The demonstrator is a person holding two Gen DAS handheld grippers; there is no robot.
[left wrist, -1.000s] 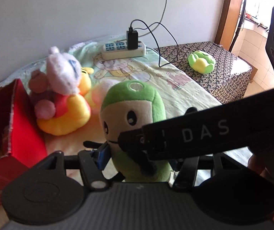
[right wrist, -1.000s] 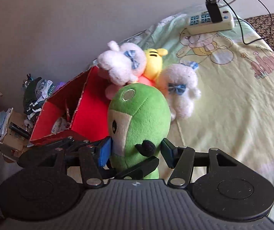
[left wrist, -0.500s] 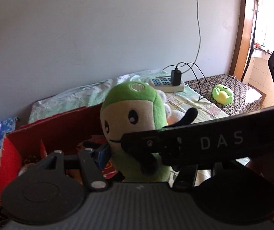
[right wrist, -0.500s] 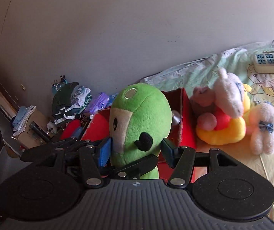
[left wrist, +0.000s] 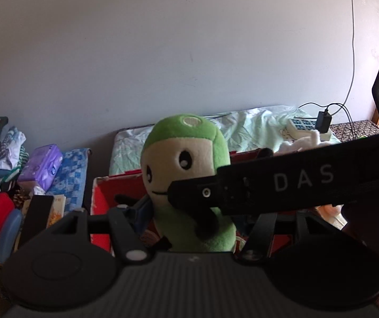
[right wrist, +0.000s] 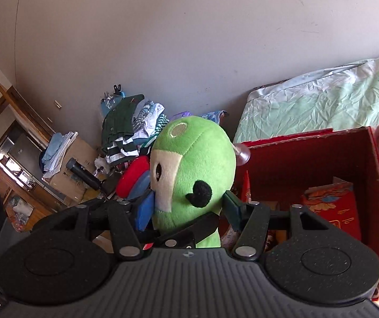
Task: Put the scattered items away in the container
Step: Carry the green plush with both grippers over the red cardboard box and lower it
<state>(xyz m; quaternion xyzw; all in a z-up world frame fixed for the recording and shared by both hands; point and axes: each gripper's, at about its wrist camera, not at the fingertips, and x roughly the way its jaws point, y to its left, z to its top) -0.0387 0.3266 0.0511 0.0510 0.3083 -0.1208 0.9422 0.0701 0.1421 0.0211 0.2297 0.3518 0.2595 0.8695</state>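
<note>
Both grippers, left (left wrist: 192,212) and right (right wrist: 189,209), have their fingers clamped on the green plush (right wrist: 192,169), held upright above the red box's (right wrist: 308,153) near-left corner. The box holds red printed packets (right wrist: 332,206); the rest is hidden.

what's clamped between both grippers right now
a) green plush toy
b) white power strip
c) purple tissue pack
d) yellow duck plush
a: the green plush toy sits upright, squeezed by the right gripper and the left gripper, by the red box.
</note>
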